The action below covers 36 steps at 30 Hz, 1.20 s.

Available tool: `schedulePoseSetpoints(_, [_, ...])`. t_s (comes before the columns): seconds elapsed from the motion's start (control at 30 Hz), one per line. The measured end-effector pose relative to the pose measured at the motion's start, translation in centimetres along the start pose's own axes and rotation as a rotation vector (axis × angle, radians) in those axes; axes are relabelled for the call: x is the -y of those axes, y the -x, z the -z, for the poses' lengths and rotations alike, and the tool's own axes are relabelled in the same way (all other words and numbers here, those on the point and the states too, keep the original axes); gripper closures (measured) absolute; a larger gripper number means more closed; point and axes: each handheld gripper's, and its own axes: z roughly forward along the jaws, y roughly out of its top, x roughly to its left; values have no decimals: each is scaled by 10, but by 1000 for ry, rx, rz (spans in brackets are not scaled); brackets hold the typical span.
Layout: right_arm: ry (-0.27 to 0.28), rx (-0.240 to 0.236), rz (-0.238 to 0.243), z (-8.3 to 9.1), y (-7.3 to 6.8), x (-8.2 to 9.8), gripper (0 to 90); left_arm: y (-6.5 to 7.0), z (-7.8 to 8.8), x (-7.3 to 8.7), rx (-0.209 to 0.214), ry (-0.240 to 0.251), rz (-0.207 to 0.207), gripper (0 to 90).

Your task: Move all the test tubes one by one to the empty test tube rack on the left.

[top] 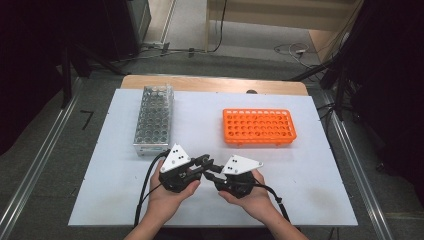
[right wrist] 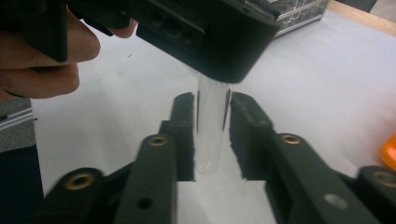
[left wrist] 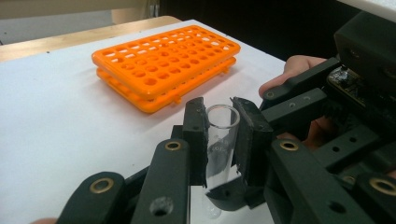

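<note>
Two grippers, L gripper (left wrist: 219, 135) clamps glass tube (left wrist: 219, 140)

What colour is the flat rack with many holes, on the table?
Bright orange; the rack shows best in the left gripper view.

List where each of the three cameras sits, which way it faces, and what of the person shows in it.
High view: above the person's side, looking forward and down on the table; forearms, both hands.
Left gripper view: on the left gripper, looking past the glass tube to the orange rack; fingers of the other hand.
Right gripper view: on the right gripper, facing the left one; a hand.
Both gripper views share the tube.
</note>
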Motion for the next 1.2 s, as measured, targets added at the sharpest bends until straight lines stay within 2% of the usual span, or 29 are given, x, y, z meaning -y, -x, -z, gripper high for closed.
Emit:
schedulePoseSetpoints(0.1, [-8,10,-2,2,1,1,517,-4,3,-1,-7,5,10,758])
schedulePoseSetpoints(0.23, [-7,-23,-28,9,7,4,287,-10,7,-3,-17,18,15,759])
schedulePoseSetpoints(0.3, [-4,-20,-51,14,11,7,170,-13,8,-4,-21,20,17,759])
schedulePoseSetpoints(0.5, [22,-4,-94,36,27,17,0,-20,10,-13,-43,25,4,759])
schedulePoseSetpoints(0.57, [31,-8,-106,45,34,22,0,-23,12,-17,-52,28,-1,759])
schedulePoseSetpoints(0.87, [74,64,-153,91,60,50,0,-54,18,-35,-127,38,-5,759])
schedulePoseSetpoints(1.13, [81,126,-200,127,77,75,0,-97,19,-52,-214,70,20,759])
schedulePoseSetpoints(1.2, [75,131,-208,132,78,81,0,-109,18,-55,-227,82,42,759])
